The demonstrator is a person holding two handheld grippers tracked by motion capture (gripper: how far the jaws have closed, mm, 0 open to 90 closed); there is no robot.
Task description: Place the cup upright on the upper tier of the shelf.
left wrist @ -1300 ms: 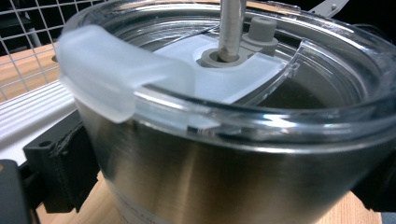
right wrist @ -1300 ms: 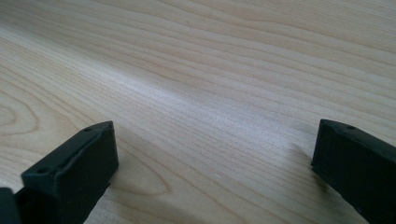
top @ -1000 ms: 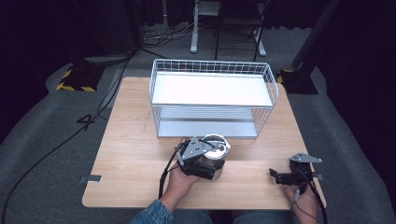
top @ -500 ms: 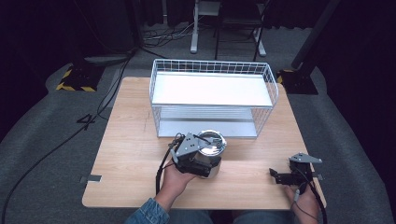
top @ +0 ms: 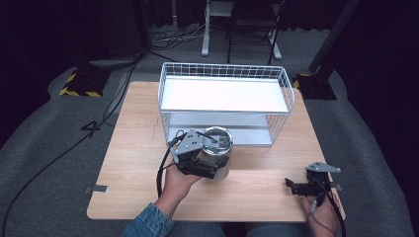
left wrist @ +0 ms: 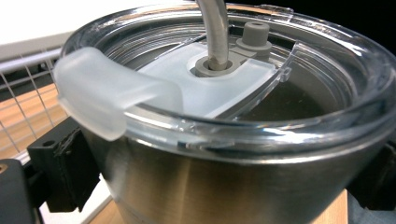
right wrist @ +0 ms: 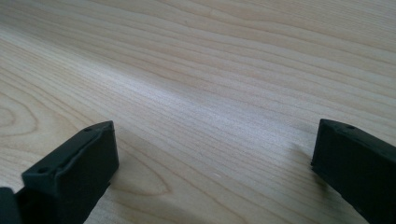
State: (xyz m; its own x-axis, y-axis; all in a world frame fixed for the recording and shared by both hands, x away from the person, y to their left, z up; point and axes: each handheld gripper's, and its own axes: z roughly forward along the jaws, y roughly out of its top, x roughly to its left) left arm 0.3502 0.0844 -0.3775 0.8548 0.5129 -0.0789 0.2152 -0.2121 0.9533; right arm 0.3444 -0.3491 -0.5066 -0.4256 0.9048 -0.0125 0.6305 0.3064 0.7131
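A steel tumbler (top: pixel 217 148) with a clear lid and a straw is held just in front of the white wire rack (top: pixel 225 106). My left gripper (top: pixel 197 158) is shut on the tumbler (left wrist: pixel 224 154), its black jaws pressing the steel wall from both sides. The clear lid (left wrist: pixel 233 74) has a frosted tab and a straw through its middle. My right gripper (top: pixel 296 186) rests low over the table near the front right corner, jaws wide apart with bare wood between them (right wrist: pixel 210 154).
The wire rack has a white upper shelf (top: pixel 222 95) and a lower shelf (top: pixel 220 129) open toward me. The wooden table (top: pixel 133 148) has free room at the left and front. Cables and stands are on the floor behind.
My left gripper has carried the tumbler forward and a little up, toward the rack's lower opening. The right gripper has stayed put.
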